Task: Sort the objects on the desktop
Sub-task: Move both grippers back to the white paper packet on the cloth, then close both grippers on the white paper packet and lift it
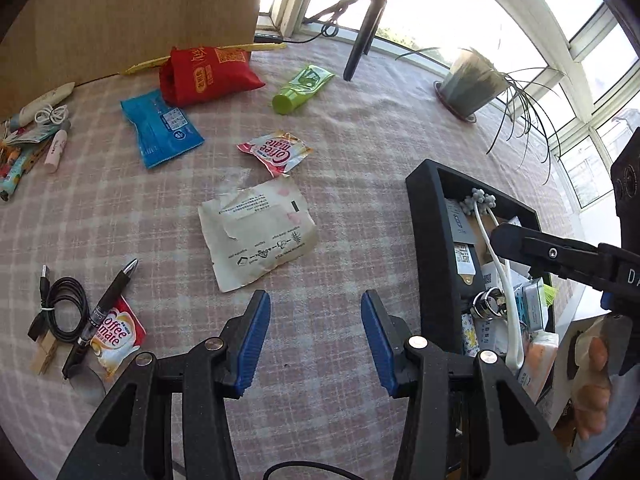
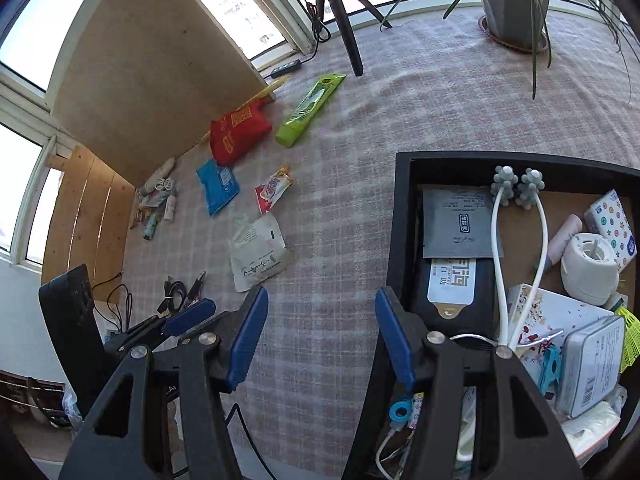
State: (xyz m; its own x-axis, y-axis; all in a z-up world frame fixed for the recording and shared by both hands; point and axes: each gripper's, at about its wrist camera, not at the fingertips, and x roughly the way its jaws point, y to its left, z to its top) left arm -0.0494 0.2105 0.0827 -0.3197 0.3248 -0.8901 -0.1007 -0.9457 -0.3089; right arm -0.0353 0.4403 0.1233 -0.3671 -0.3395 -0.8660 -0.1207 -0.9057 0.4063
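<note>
Two claws, both empty. I am holding my left claw spread wide above the checked tablecloth, gripping nothing; my right claw is likewise released, its right finger hanging at the near left edge of the black tray.

Tray is the landmark. It is taking the sorted goods: a grey packet, a dark pouch, a white cord with two grey bobbles, a white round holder, a tin, all lying loose and overlapping inside it. Looks like a catch-all, not compartments.

Left of the tray, well apart, the unsorted things are lying flat on the cloth:
- cream paper packet, nearest the tray and nearly straight ahead of my left claw
- creamer sachet just beyond it
- blue packet, red bag and green tube farther off
- pen lying across a second sachet, beside a coiled black cable, far left of the tray

My reading: sorting partly done, a good deal outstanding. I am keeping the left claw wide because the cream packet seems the likely next pick, being closest. It is thin and flat, so pinching an edge may be fiddly.
</note>
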